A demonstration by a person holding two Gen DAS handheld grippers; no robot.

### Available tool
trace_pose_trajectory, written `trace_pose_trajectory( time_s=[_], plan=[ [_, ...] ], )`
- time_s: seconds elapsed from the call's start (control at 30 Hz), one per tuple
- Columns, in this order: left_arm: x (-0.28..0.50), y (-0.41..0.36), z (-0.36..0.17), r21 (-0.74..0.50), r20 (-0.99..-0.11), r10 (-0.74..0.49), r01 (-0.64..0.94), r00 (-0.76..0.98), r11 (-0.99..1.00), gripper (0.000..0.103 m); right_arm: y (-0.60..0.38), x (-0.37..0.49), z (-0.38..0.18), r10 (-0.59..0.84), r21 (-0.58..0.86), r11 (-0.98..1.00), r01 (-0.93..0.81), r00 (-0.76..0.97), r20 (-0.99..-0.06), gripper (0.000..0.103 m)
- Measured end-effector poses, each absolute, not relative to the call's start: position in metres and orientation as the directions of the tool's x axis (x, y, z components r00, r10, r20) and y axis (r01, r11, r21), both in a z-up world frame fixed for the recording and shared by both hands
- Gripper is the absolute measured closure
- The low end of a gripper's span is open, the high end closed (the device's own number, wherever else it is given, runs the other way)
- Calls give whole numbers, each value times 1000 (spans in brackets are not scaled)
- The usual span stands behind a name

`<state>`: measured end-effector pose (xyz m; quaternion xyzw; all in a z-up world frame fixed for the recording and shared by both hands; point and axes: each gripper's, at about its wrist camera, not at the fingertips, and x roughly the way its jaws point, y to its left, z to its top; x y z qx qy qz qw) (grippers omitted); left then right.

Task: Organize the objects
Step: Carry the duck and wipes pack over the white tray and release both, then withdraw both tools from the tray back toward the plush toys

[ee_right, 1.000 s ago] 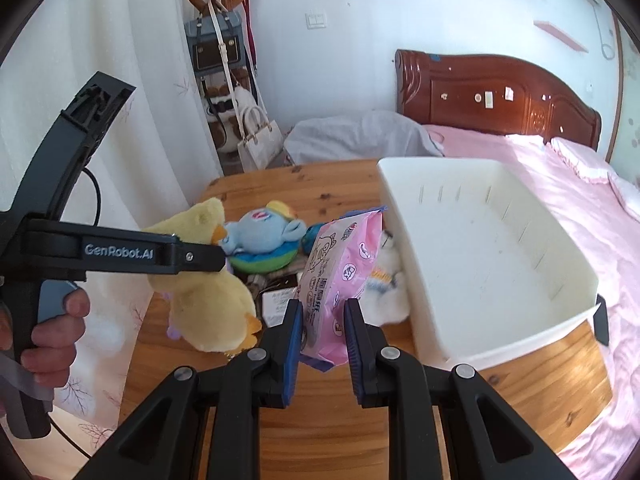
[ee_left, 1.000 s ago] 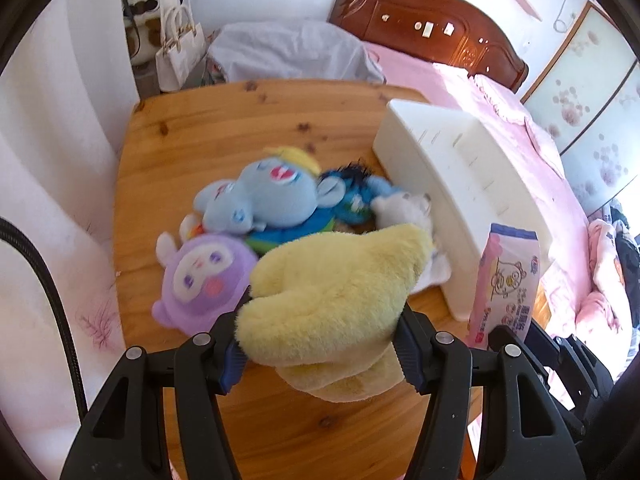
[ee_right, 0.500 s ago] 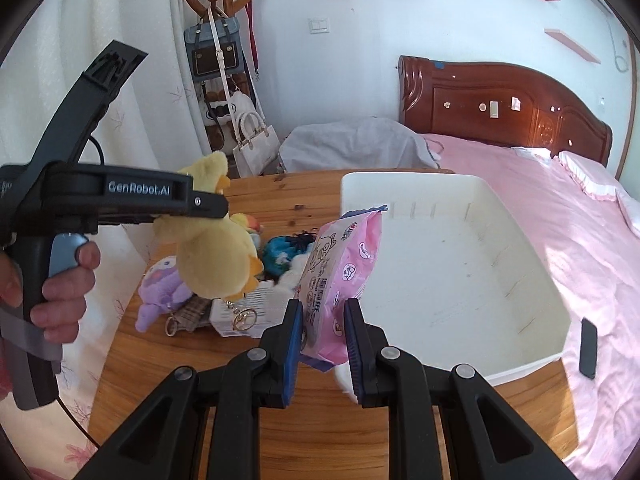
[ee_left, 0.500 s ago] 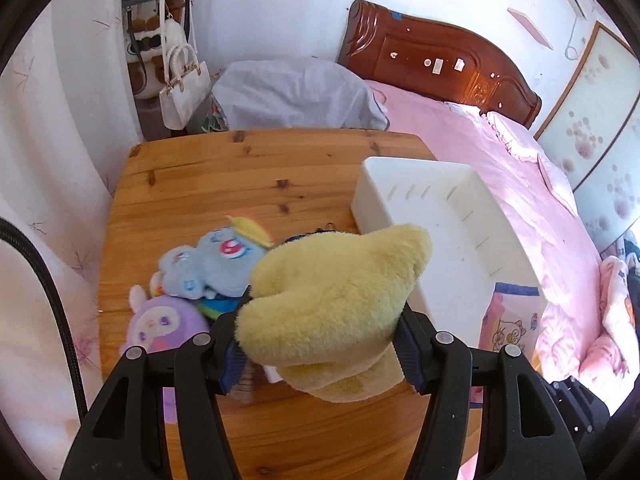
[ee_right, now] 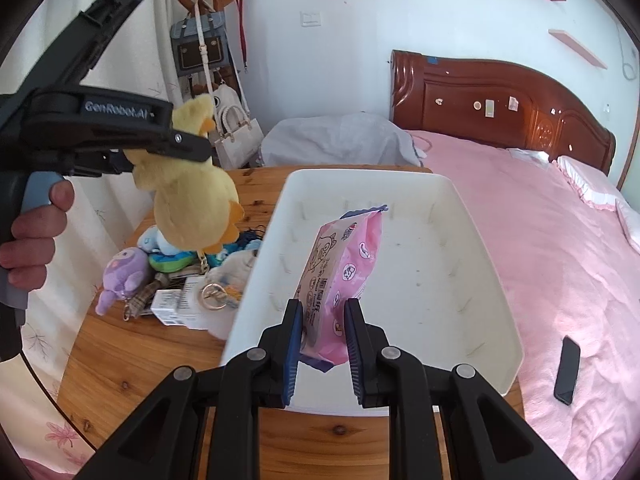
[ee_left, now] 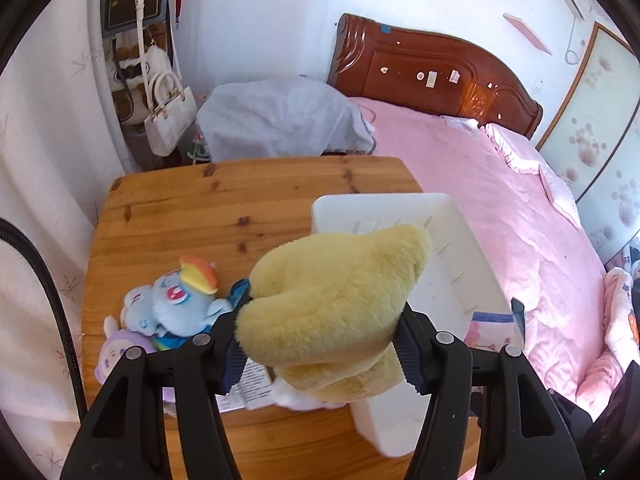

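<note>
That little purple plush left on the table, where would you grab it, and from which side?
I'd take the purple plush by its round head, coming straight down from above with the fingers either side. It lies at the outer edge of the toy pile on the wooden table, with the blue plush and a small box close beside it, so a sideways approach would likely bump them.

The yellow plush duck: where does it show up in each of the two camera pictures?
Left wrist view: the yellow plush duck fills the lower centre, clamped in the left gripper.
Right wrist view: the duck hangs upper left, above the toy pile beside the tray.
Shared landmark: the white tray on the wooden table.
</note>
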<state>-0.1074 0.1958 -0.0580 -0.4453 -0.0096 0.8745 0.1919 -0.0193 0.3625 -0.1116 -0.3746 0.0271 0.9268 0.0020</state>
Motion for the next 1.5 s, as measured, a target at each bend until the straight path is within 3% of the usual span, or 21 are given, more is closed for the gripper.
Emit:
trace_pose_trajectory(
  time_s=[0.6,1.13,1.5],
  plan=[
    [-110,269,-79,-200,-815,387,-417,-432,-887,35,409,-38,-132,-5,47,-998,-43,-686,-728,81],
    [-107,276,-83,-202,-841,377,-421,-388,-884,26,412,-48,-137,-10,43,-999,-33,-669,-743,80],
    [-106,248,-66,-220,-770,393,-369,-503,-903,25,389,-41,-122,-76,66,-997,42,-702,-709,45]
  ],
)
